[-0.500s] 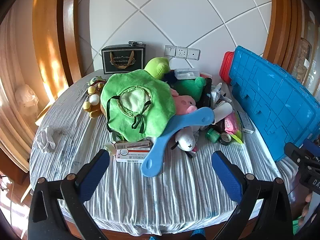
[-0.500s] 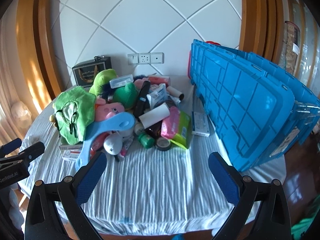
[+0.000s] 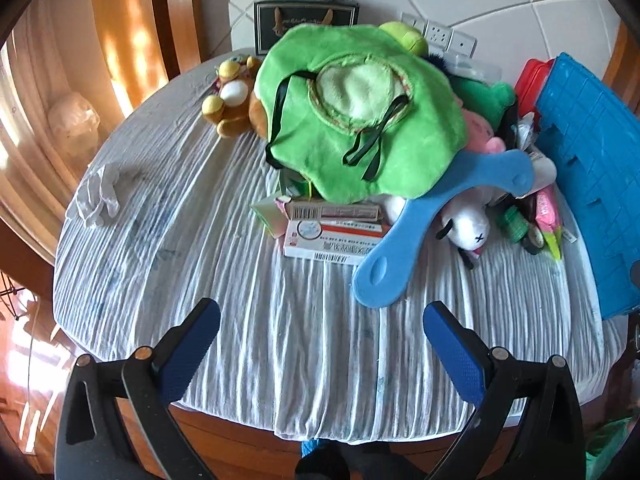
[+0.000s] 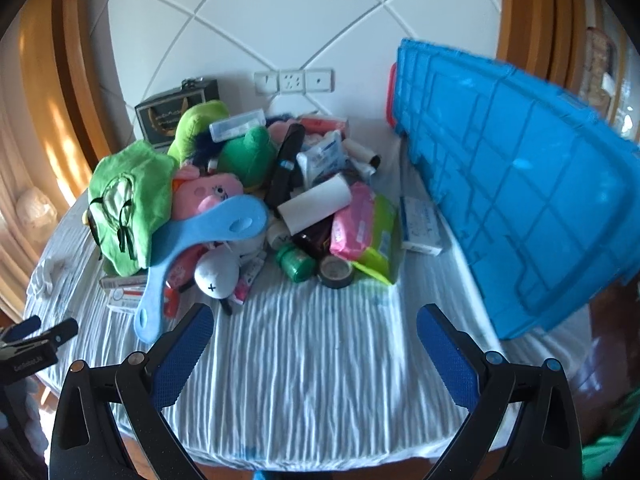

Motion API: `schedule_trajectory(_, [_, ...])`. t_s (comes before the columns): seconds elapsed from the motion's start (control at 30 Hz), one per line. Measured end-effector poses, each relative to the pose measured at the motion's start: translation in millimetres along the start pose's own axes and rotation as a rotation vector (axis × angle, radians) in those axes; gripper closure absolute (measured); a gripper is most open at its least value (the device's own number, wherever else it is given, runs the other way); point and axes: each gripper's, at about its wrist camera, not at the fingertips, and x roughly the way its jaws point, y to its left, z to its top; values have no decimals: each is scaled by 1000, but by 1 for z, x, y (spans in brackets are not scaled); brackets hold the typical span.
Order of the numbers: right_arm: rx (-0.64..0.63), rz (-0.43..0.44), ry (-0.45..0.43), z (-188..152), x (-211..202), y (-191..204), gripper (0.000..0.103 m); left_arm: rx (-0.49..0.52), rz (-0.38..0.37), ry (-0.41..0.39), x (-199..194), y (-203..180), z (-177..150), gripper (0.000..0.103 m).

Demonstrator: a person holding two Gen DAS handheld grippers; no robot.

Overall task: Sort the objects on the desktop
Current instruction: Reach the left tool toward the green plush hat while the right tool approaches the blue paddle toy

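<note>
meanwhile the left gripper has pushed in toward the table since half a second ago, its jaws spread wide and holding nothing, so the pile now looms much larger between its blue pads; the right gripper, equally wide open and empty, has edged closer too, though less. nothing on the table has been touched yet, so the sorting looks barely begun, and the approach suggests the left side is lining up on the near edge of the heap. closest to it lie the medicine boxes, stacked flat on the striped tablecloth, with the long blue paddle lying across their right end and the green plush hat draped over their far edge (so a clean pick of a box probably means clearing one of those first). just right of the paddle is a small white plush, and further right a green bottle, a tape roll, a pink pack and a white roll. on the far left sit a brown plush toy and, well apart from the pile, a white glove. the blue crate leans at the right side, tilted over the table's edge, likely the destination, though its opening is not visible from here.
</note>
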Motion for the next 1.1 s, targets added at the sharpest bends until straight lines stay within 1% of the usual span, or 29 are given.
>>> schedule_trajectory(0.07, [1, 30, 34, 4, 18, -2, 0, -19, 7, 42, 14, 0, 3, 0])
schedule_trajectory(0.2, [-13, 74, 81, 18, 55, 1, 0, -29, 38, 80, 35, -9, 11, 0])
schedule_trajectory(0.27, [-30, 100, 103, 25, 69, 5, 0, -33, 40, 81, 44, -14, 15, 0])
schedule_trajectory(0.33, [-55, 139, 133, 29, 85, 10, 0, -33, 60, 69, 49, -17, 19, 0])
schedule_trajectory(0.4, [-80, 188, 166, 32, 99, 18, 0, -37, 110, 68, 52, -14, 24, 0])
schedule_trajectory(0.5, [-102, 246, 202, 33, 119, 29, 0, -39, 164, 62, 52, -3, 32, 2])
schedule_trajectory(0.57, [-100, 281, 222, 34, 128, 35, 0, -15, 194, 58, 54, 3, 39, 5])
schedule_trajectory(0.67, [-116, 318, 243, 37, 134, 51, 0, 38, 195, 45, 59, 6, 55, 5])
schedule_trajectory(0.73, [-142, 326, 243, 38, 135, 60, 0, 66, 166, 46, 65, 7, 65, 5])
schedule_trajectory(0.8, [-161, 321, 241, 39, 135, 71, 3, 119, 127, 51, 75, 5, 75, 5])
schedule_trajectory(0.83, [-162, 319, 243, 40, 136, 75, 9, 154, 107, 59, 81, 2, 79, 5])
schedule_trajectory(0.87, [-158, 317, 248, 39, 137, 81, 17, 196, 83, 67, 87, -1, 83, 5])
schedule_trajectory(0.9, [-154, 312, 254, 38, 139, 84, 20, 231, 62, 76, 93, -4, 86, 5])
schedule_trajectory(0.93, [-145, 308, 261, 37, 142, 89, 27, 269, 36, 85, 98, -7, 88, 7])
schedule_trajectory(0.97, [-133, 300, 269, 35, 143, 95, 30, 309, 3, 92, 104, -9, 90, 10])
schedule_trajectory(1.0, [-119, 291, 274, 34, 144, 100, 30, 355, -31, 99, 110, -11, 90, 12])
schedule_trajectory(1.03, [-103, 283, 276, 33, 145, 105, 30, 507, -118, 109, 115, -13, 91, 17])
schedule_trajectory(1.07, [-88, 273, 277, 32, 146, 110, 30, 537, -149, 125, 121, -15, 91, 22])
schedule_trajectory(1.1, [-70, 259, 278, 30, 145, 117, 30, 559, -179, 143, 126, -16, 90, 22])
